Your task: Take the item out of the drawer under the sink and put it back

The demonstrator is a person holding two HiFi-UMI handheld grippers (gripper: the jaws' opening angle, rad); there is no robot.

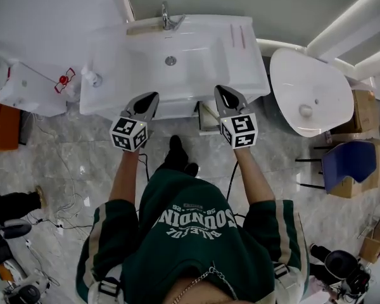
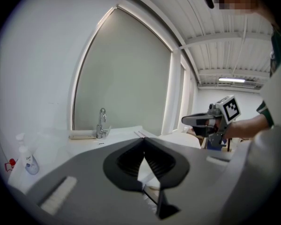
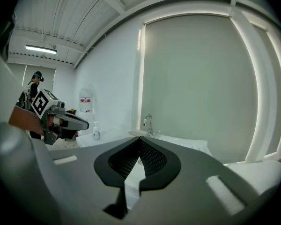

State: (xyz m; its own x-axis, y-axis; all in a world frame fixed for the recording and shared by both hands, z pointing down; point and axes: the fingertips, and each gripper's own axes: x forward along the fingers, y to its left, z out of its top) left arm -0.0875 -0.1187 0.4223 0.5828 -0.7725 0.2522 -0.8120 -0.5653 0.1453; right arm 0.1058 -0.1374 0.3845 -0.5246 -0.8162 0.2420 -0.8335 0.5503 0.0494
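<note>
Grippers, left [image 1: 154, 95] and right [image 1: 219, 88], hover before the sink [image 1: 209, 49], both clenched on nothing. No item shows (the drawer sits hidden underneath), so the task looks either unstarted or already finished.

sink [image 1: 240, 68] just ahead, faucet [image 1: 167, 16] beyond

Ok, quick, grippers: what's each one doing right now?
The left gripper: closed, holding nothing.
The right gripper: closed, holding nothing.
</note>
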